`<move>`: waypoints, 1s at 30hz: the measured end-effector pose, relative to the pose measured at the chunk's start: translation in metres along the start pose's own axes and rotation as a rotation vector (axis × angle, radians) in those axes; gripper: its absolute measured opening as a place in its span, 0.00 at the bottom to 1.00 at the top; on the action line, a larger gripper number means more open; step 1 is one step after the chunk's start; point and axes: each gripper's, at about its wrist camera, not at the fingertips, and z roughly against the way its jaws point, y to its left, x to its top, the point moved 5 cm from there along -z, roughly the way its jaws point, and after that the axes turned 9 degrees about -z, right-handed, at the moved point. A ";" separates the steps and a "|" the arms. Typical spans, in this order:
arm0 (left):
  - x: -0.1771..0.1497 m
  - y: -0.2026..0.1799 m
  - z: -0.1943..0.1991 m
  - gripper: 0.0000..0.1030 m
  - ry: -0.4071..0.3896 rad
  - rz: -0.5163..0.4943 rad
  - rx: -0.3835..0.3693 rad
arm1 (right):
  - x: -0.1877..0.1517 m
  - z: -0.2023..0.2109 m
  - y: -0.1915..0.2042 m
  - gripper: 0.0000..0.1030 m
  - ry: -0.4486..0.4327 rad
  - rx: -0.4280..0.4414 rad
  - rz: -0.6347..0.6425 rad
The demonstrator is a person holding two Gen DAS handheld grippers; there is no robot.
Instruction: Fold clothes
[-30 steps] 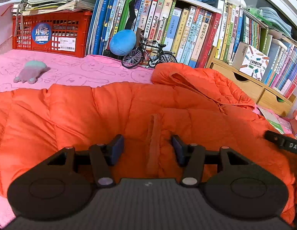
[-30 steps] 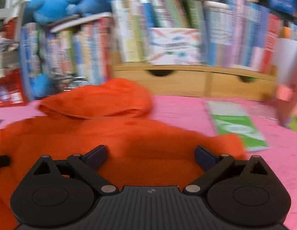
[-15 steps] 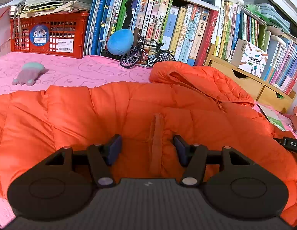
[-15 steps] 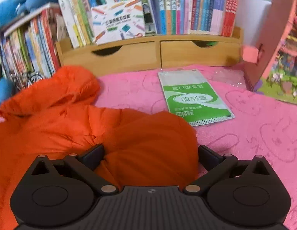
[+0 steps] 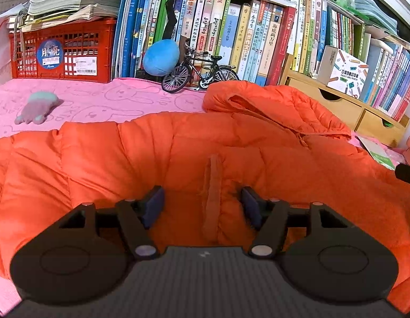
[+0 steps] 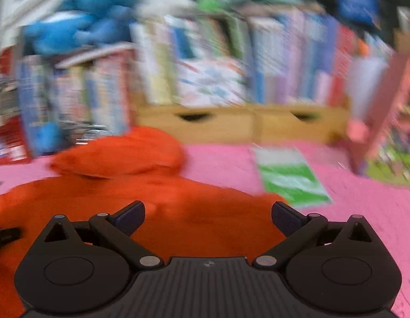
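- My left gripper is hovering low over the orange puffer jacket, which is lying spread across the pink surface with its hood bunched toward the bookshelf.
- Its jaws have just been opening and are standing about half wide; a narrow strap on the jacket is running up between them, but the pads are not pressing on it.
- My right gripper is sitting over the jacket's right edge, jaws spread wide, nothing gripped. That view is smeared with motion blur.
- Risk: the puffy, slick-looking fabric is likely springing back, so I am judging that any fold could be undoing itself once let go.
- Risk: with the strap so near my left pads, I could be snagging it alone and dragging the jacket out of line.
- Risk: the green-and-white packet is lying just beside the jacket's right edge; a sweep there could be pushing it or catching it in a fold.
- Risk: the model bicycle is standing just beside the hood; a shove that way could be tipping it.
- Writing: the red crate is carrying a round blue sticker reading "Moon" under large Chinese characters, plus a white barcode label.
- Writing: book spines are showing Chinese titles, too small to copy with confidence. A white box is reading "POCKET LABEL PRINTER", I think.
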 end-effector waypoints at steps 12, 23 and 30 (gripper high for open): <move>0.000 -0.001 -0.001 0.71 0.005 -0.015 -0.013 | -0.033 -0.011 0.033 1.00 0.148 0.075 0.156; 0.000 -0.004 -0.003 0.75 0.013 -0.039 -0.014 | -0.040 -0.008 -0.063 1.00 0.184 -0.074 -0.018; 0.003 -0.007 -0.004 0.76 0.022 -0.064 -0.008 | -0.043 -0.015 -0.062 1.00 0.221 -0.087 -0.013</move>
